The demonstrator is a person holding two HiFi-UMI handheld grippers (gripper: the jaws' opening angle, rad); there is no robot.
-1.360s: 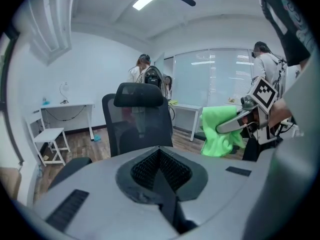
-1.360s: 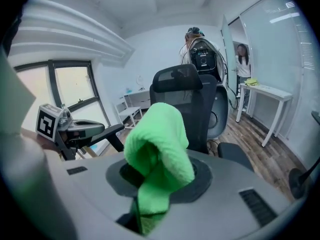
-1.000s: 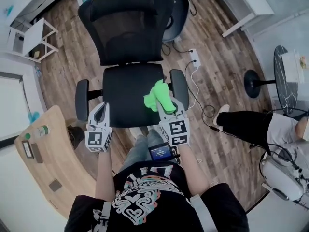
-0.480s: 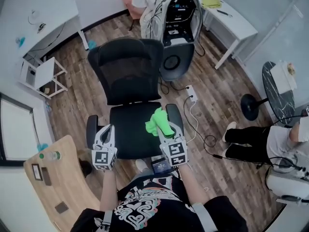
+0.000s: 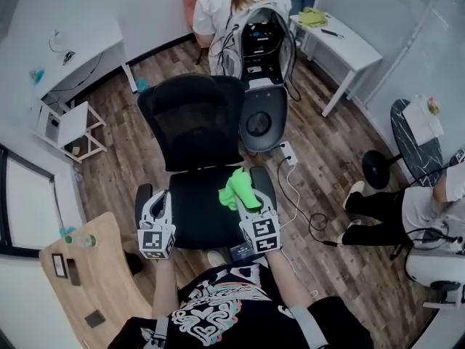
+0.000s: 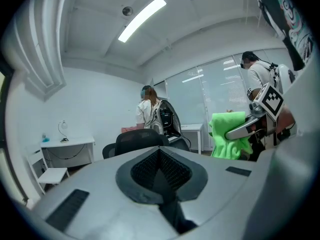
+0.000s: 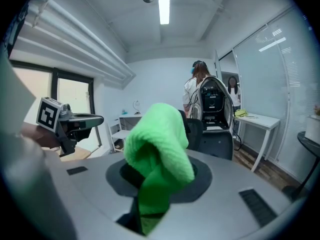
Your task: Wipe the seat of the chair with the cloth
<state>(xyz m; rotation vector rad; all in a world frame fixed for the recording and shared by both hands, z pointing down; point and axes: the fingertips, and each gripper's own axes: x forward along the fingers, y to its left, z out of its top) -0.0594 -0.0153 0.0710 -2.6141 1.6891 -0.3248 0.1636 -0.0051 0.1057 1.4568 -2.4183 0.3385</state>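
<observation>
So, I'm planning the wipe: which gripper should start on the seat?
Right. The right gripper holds the green cloth over the seat; the left gripper is shut and empty near the seat's left edge.

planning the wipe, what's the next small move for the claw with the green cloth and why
Probably lower the right claw until the bright green fuzzy cloth it is shut on presses the black chair seat; the cloth seems bunched above the seat's right edge, not flat on it.
</observation>
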